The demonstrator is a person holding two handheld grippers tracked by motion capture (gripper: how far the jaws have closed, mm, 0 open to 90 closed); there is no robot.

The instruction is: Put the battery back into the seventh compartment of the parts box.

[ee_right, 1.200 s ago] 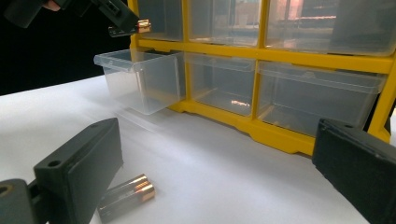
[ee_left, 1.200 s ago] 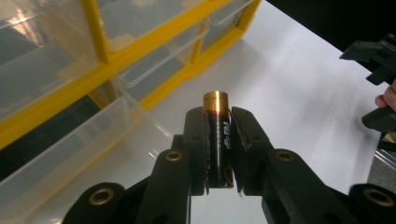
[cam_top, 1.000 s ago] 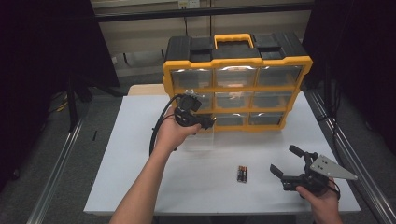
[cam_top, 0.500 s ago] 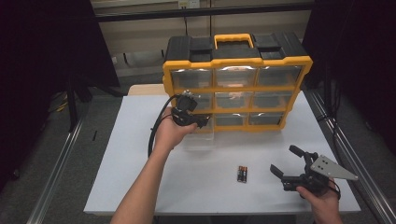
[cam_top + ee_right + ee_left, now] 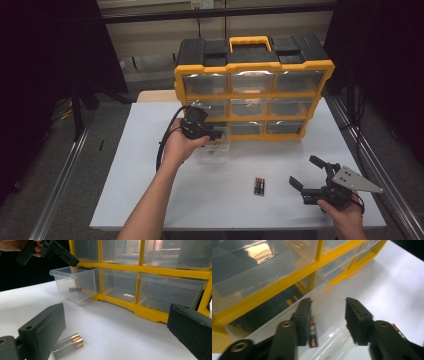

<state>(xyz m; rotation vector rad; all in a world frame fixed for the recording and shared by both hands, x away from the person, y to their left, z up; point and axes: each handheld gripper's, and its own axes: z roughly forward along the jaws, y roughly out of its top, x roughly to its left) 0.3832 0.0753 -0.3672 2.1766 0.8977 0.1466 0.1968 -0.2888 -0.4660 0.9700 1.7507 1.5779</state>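
Nearest, at the right front of the white counter (image 5: pixel 150 200), the right tool (image 5: pixel 306 175) rests low in the person's hand w/ jaws wide apart and nothing between them. It's aimed across the counter at the two batteries (image 5: pixel 259 186) lying side by side just to its left; prob parked there so it can take them next. In the right gripper view the pair (image 5: pixel 67 345) sits just past the left jaw: dark bodies, gold/copper ends, touching each other along their length, flat on the counter.

Further back, mid-left, the left tool (image 5: pixel 215 135) hovers over the pulled-out clear drawer (image 5: pixel 215 150), nose tilted down into it. Its jaws have just been opening and stand apart, nothing clamped. Looks like a drop: one battery (image 5: pixel 313 333) lies on the drawer floor below the left jaw, loose, black w/ a gold band and small red print. The right gripper view shows that battery (image 5: pixel 75 289) as a dark bar low in the drawer.

Drawer is out of the bottom-left slot, prob pulled to give top access.

Farthest, the yellow organizer (image 5: pixel 252 95) stands upright, black top, yellow handle, other clear drawers pushed in.
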